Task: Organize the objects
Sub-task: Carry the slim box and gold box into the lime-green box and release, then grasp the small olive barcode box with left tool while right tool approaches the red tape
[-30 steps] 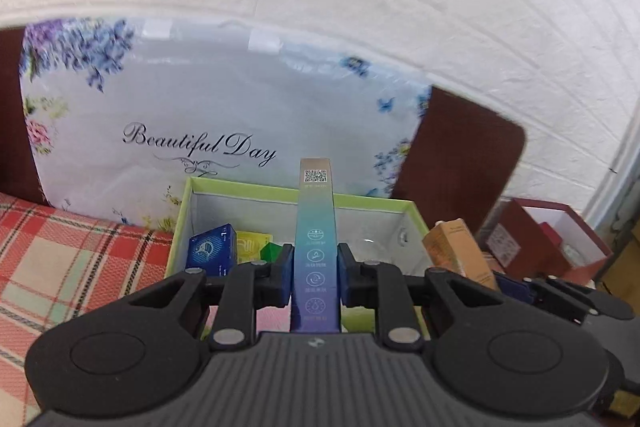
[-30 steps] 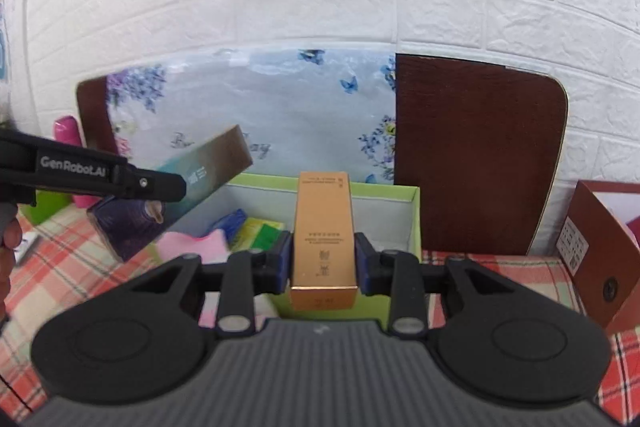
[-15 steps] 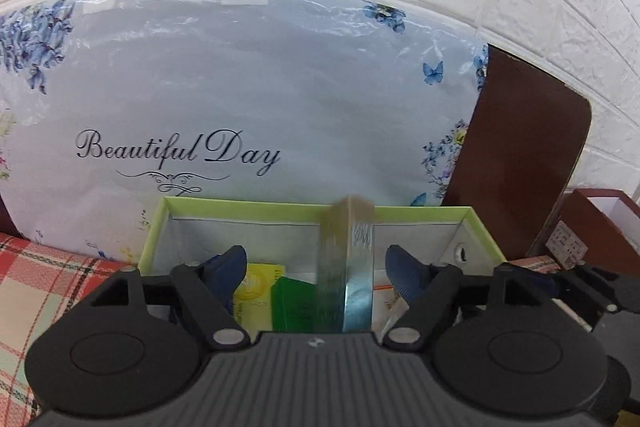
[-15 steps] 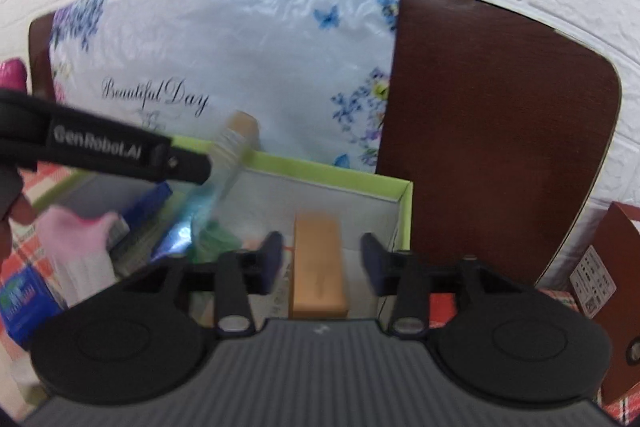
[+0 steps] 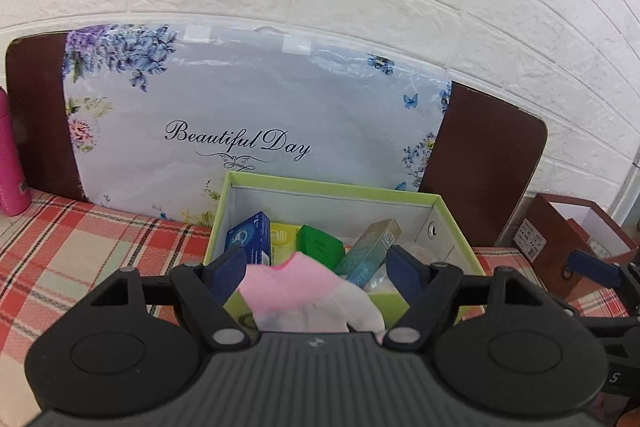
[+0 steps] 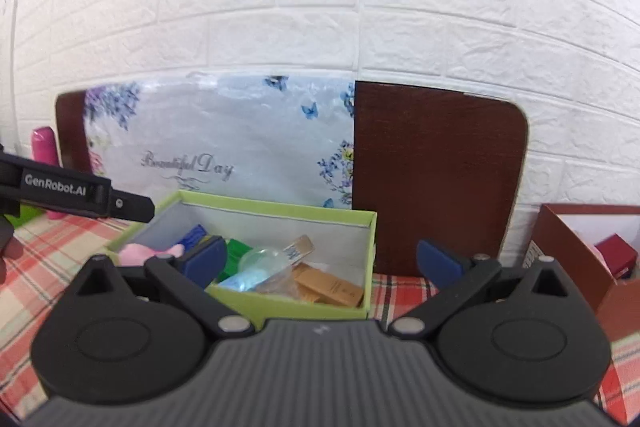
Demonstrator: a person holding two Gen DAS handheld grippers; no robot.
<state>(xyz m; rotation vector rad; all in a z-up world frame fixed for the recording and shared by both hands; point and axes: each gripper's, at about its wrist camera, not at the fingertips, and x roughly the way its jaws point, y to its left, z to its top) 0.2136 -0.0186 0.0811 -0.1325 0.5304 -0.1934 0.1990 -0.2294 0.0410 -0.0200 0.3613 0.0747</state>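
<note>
Boxes are seen lying inside the green box [image 6: 296, 301] on the checked bench [image 5: 80, 247]: a teal gradient box [image 5: 366, 251] is propped at a slant beside a green carton [image 5: 320, 247] and a blue carton [image 5: 250, 237], and an orange box [image 6: 328, 287] is laid flat near the right wall. A pink sock [image 5: 308, 291] is draped over the near rim. The left claw [image 5: 316, 269] is spread apart with nothing held. The right claw [image 6: 320, 259], whose jaws have just been opening, is likewise empty.
</note>
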